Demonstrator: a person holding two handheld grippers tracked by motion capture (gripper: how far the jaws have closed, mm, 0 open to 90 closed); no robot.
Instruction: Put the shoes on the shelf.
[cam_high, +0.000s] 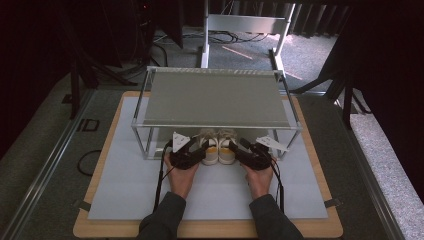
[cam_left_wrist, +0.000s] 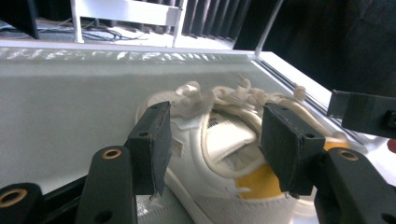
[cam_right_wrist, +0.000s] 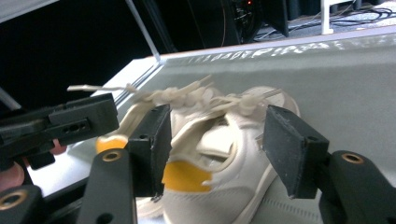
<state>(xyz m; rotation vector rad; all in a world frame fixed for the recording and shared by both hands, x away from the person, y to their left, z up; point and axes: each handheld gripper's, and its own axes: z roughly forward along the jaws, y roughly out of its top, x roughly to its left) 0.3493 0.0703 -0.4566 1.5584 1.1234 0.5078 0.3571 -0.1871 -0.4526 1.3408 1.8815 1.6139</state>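
Note:
A pair of white sneakers with yellow heel tabs stands side by side on the mat under a low metal-framed shelf (cam_high: 215, 97), heels toward me. My left gripper (cam_high: 197, 146) is at the heel of the left sneaker (cam_high: 211, 151). In the left gripper view its jaws (cam_left_wrist: 215, 126) stand open on either side of that heel (cam_left_wrist: 205, 182), with the pads not pressing. My right gripper (cam_high: 239, 146) is at the right sneaker (cam_high: 226, 151). Its jaws (cam_right_wrist: 215, 126) likewise straddle the heel (cam_right_wrist: 243, 186), open. The laces lie loosely tied on top.
The shelf's grey top hangs low over the sneakers, with thin metal legs (cam_high: 141, 142) at the front corners. A pale mat (cam_high: 125, 185) lies on a wooden board (cam_high: 100, 165). Behind stand a white frame (cam_high: 245, 25), cables and dark curtains.

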